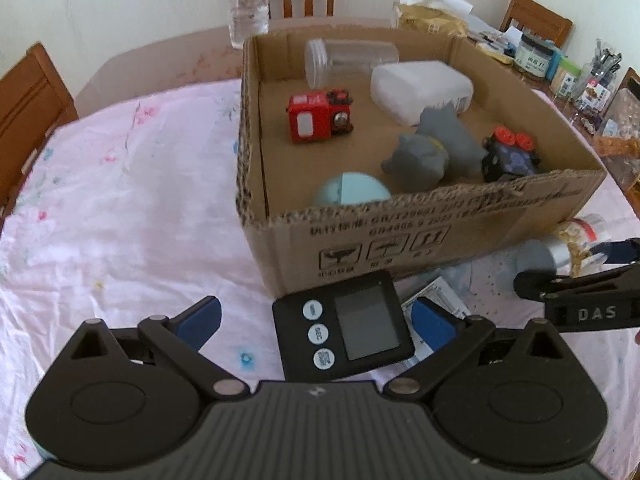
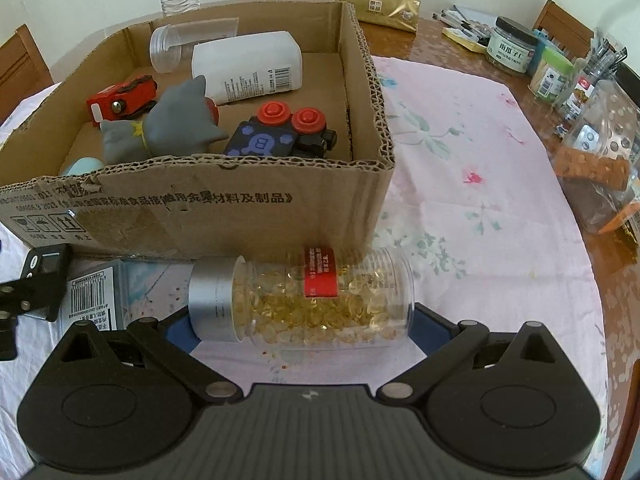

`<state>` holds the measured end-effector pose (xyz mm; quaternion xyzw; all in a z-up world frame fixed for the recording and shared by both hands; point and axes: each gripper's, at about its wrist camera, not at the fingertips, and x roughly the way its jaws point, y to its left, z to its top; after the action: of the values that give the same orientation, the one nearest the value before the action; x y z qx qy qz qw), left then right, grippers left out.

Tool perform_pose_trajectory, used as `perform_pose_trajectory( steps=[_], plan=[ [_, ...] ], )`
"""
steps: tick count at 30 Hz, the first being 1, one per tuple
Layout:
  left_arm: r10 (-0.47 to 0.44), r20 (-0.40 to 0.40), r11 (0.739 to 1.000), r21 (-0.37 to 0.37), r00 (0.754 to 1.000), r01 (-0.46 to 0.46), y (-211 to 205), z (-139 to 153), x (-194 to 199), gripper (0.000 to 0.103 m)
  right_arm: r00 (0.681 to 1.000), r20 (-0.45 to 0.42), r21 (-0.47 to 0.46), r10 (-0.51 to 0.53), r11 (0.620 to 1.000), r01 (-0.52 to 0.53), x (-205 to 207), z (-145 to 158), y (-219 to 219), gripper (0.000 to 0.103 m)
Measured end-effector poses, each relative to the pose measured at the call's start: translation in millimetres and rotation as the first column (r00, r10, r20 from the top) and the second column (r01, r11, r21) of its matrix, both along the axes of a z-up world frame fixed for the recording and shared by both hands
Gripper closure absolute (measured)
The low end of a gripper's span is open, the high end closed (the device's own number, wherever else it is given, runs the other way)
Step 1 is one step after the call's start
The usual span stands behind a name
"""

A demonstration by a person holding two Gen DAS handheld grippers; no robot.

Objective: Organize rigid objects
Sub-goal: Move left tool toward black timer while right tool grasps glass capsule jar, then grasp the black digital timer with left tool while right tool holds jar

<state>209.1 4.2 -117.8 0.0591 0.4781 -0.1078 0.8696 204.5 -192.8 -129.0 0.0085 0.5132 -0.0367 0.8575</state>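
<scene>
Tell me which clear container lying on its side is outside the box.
The capsule bottle, silver-capped and full of yellow softgels, lies on the tablecloth before the cardboard box. The empty clear jar lies inside.

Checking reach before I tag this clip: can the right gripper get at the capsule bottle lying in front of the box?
Probably yes. The capsule bottle lies on its side between the open fingers of the right gripper, with nothing between them; the cardboard box sits just behind it.

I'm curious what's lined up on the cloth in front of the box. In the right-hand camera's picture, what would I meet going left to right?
Black timer → barcoded packet → capsule bottle lying on its side, silver cap pointing left.
</scene>
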Motion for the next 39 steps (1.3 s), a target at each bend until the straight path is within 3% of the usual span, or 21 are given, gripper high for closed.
perform_pose_trajectory(
  steps=[9, 16, 24, 29, 39],
  plan=[
    [0.04, -0.016, 0.999, 0.013, 0.999, -0.039, 24, -5, -6, 0.001, 1.0, 0.006, -0.001, 0.0, 1.0, 0.0, -1, 0, 1, 0.0],
    [0.067, -0.039, 0.996, -0.052, 0.997, -0.069, 39, -9, -7, 0.0, 1.0, 0.005, -0.002, 0.002, 1.0, -0.002, -2, 0, 2, 0.0],
    [0.031, -0.038, 0.998, -0.044, 0.999, -0.033, 45, -9, -18, 0.001, 1.0, 0.017, -0.001, 0.014, 1.0, -0.014, -4, 0, 2, 0.0],
    [-0.071, -0.002, 0.997, 0.033, 0.997, 0.071, 29, -12, -23, 0.0, 1.0, 0.019, -0.001, 0.015, 1.0, -0.015, -5, 0, 1, 0.0],
    [-0.1, 0.007, 0.995, 0.006, 0.995, 0.1, 22, -12, -13, 0.003, 0.999, 0.034, -0.002, 0.025, 1.0, -0.025, -7, 1, 1, 0.0]
  ],
)
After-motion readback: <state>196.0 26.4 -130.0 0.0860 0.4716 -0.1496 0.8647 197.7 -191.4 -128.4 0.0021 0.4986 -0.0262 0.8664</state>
